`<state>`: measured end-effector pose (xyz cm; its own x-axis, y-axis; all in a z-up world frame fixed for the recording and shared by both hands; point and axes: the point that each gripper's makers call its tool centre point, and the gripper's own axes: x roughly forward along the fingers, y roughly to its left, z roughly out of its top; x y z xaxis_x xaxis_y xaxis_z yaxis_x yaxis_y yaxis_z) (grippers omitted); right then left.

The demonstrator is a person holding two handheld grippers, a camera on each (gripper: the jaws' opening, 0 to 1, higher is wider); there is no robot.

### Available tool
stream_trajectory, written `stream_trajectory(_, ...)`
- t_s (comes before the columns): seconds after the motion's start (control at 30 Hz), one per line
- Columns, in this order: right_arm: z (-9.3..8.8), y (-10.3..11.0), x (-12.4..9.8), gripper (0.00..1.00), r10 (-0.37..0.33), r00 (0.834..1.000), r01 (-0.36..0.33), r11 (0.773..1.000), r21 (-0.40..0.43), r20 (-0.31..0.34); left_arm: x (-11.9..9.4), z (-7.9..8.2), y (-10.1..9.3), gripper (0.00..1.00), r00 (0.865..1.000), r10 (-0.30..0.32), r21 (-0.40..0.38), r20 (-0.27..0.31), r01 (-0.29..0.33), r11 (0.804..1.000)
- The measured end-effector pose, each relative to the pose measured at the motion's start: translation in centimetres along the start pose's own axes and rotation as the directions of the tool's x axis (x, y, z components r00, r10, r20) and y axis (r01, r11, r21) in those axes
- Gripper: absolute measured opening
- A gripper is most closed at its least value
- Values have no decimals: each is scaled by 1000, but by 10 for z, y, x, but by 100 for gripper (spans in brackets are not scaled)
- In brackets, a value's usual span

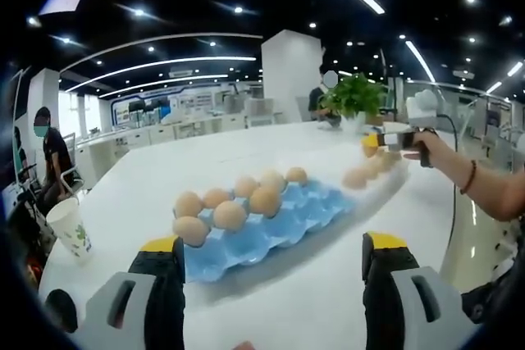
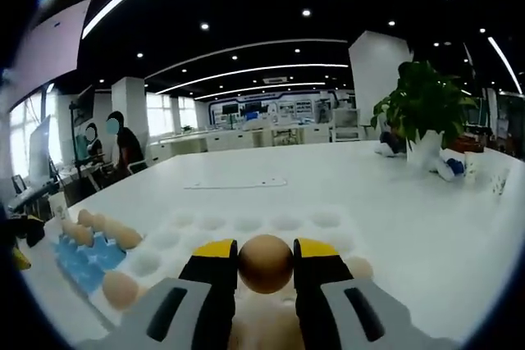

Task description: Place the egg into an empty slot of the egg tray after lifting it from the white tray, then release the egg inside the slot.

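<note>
Your left gripper view looks across the blue egg tray [image 1: 261,223]; your right sits close over the white tray [image 2: 254,231]; both share them.

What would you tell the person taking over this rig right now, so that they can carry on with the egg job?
Right gripper: shut on an egg, held above the white tray, where a few more eggs lie.
Left gripper: open, holding nothing, hovering over the table in front of the blue egg tray.
The blue egg tray holds several eggs along its far side; the near slots are empty.
Done: the egg is gripped at the white tray.
Left: carry it to an empty blue slot, set it in, and open the jaws.
</note>
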<state>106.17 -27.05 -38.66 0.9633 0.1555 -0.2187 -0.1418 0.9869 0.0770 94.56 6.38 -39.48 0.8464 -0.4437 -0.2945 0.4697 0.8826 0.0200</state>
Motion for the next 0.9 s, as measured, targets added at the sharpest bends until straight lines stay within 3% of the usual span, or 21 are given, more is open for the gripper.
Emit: stream_trajectory(0.9,8,48,14,27,126,992,-126,992,-1,0,-7,2,3,91,1000,6,3,11,-6,1000)
